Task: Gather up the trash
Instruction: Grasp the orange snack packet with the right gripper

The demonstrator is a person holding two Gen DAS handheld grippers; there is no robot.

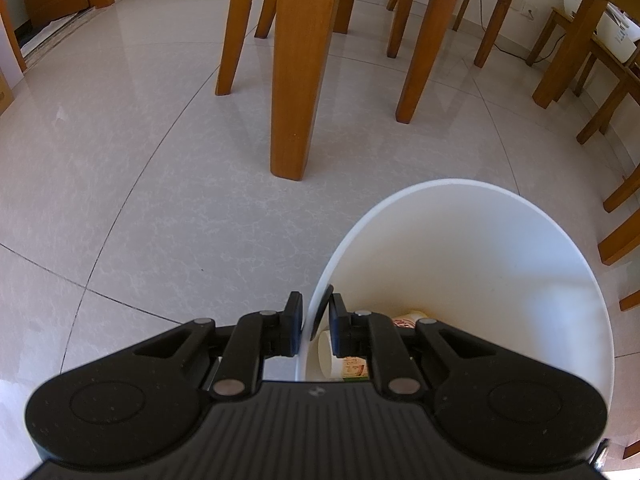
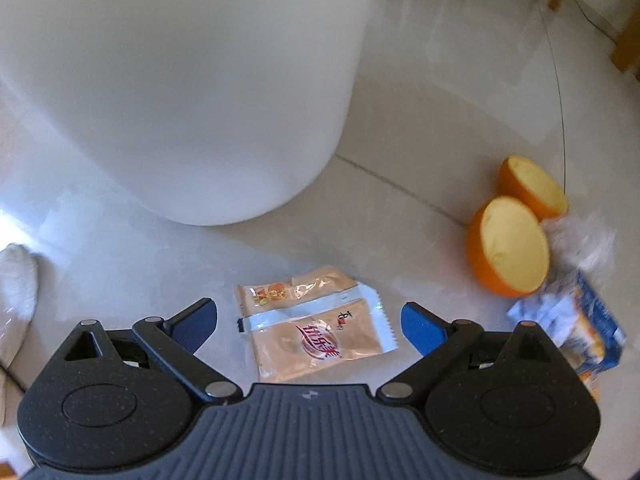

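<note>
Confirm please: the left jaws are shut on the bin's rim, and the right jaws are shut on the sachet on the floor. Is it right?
Not quite. The right gripper stands open around the sachet, not pressing it, as the right wrist view shows. The left gripper does clamp the bin's rim.

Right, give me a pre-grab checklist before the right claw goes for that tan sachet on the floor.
1. Right claw open wide enough: ok, its blue pads stand either side of the tan sachet.
2. Sachet free of other litter: ok, it lies flat on the tile, apart from the orange peel halves and the blue wrapper.
3. Pads touching the sachet: not ok, not yet in contact.
4. Left claw holding the white bin: ok, shut on its rim.
5. Room in the bin: ok, only a few cups at the bottom.
6. Bin upright on the floor: cannot tell.
</note>
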